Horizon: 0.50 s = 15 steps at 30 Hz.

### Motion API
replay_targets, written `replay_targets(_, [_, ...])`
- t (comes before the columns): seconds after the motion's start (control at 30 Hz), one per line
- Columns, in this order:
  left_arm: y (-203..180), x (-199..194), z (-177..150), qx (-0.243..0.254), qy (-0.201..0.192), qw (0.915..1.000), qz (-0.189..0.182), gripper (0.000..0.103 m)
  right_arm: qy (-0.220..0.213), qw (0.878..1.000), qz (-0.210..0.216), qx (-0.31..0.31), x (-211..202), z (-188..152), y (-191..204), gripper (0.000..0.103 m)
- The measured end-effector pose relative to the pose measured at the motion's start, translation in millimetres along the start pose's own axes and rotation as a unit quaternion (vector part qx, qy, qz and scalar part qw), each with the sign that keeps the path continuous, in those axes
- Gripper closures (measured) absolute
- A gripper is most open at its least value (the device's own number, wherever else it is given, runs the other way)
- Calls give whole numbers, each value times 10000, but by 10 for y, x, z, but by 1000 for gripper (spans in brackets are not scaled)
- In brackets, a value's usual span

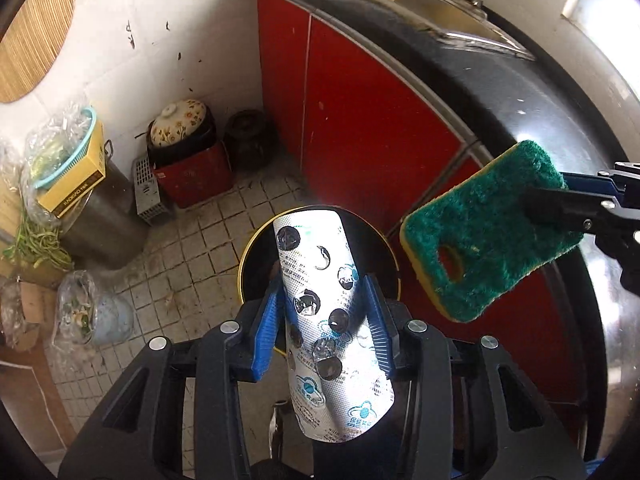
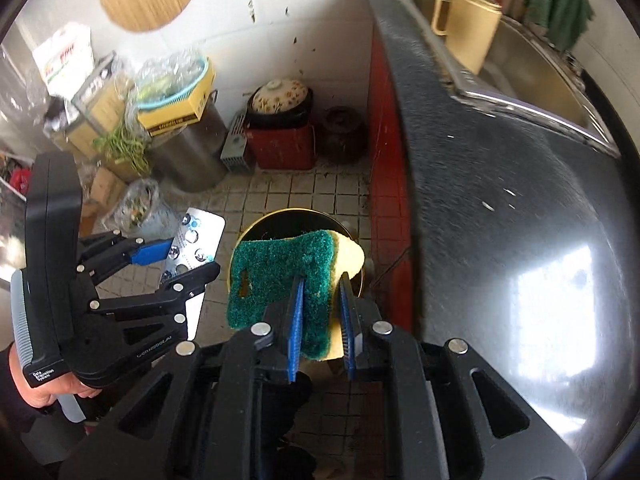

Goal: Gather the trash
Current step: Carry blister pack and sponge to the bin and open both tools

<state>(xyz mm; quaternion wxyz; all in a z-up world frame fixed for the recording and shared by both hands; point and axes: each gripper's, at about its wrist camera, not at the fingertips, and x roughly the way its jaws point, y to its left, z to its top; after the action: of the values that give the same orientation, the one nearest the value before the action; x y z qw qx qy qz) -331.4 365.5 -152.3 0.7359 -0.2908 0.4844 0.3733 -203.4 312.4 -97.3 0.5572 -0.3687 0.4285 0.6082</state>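
Left wrist view: my left gripper (image 1: 325, 320) holds its jaws pinched on a silver blister pack (image 1: 324, 304), above the round bin (image 1: 256, 240) on the tiled floor (image 1: 192, 248). Right wrist view: my right gripper (image 2: 322, 314) clamps a green-and-yellow sponge (image 2: 280, 268) over the bin, left of the dark counter (image 2: 500, 200).

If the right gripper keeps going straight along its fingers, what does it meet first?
Most likely the round bin on the floor: the right gripper, clamping the sponge, points down at its opening. Depth is unclear.
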Motion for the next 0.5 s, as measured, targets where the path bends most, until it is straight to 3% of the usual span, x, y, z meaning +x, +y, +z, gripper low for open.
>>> replay_targets(0.37, [231,445,114,-104,175,9996,-219,54,456,9978,-193,-436,671,312,184,82])
replay_targets(0.5, [276,536,87,-128,262,9990,-327,45,586,9974,-137,-404,786,365,187,61])
